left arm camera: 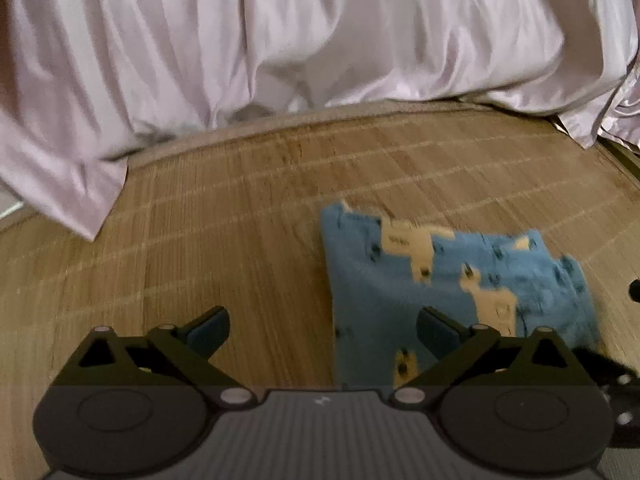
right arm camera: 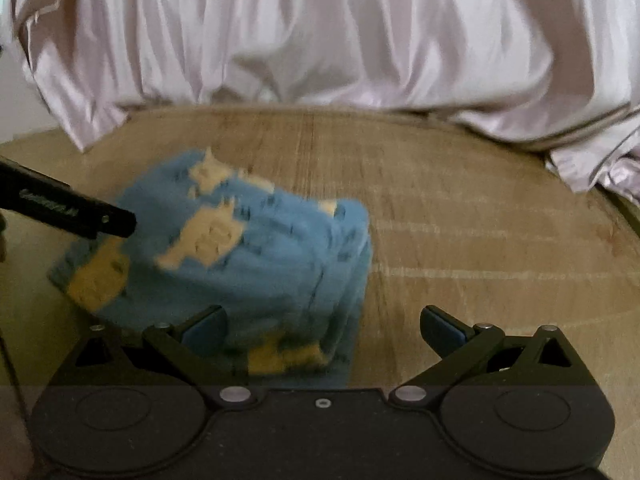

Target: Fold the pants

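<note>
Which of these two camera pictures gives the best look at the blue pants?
The right wrist view. There the folded pants sit near the middle, with the top and the stacked right edge both showing, though blurred. In the left wrist view the pants lie off to the right, and the left gripper's finger covers part of them.

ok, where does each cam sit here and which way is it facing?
Left wrist: on the left gripper, facing forward over the bamboo mat to the pale satin bedding; own open fingers show, folded blue pants at right.
Right wrist: on the right gripper, same heading; own open fingers show, pants at left, left gripper's finger intruding.
Shared: pants, mat, bedding.
</note>
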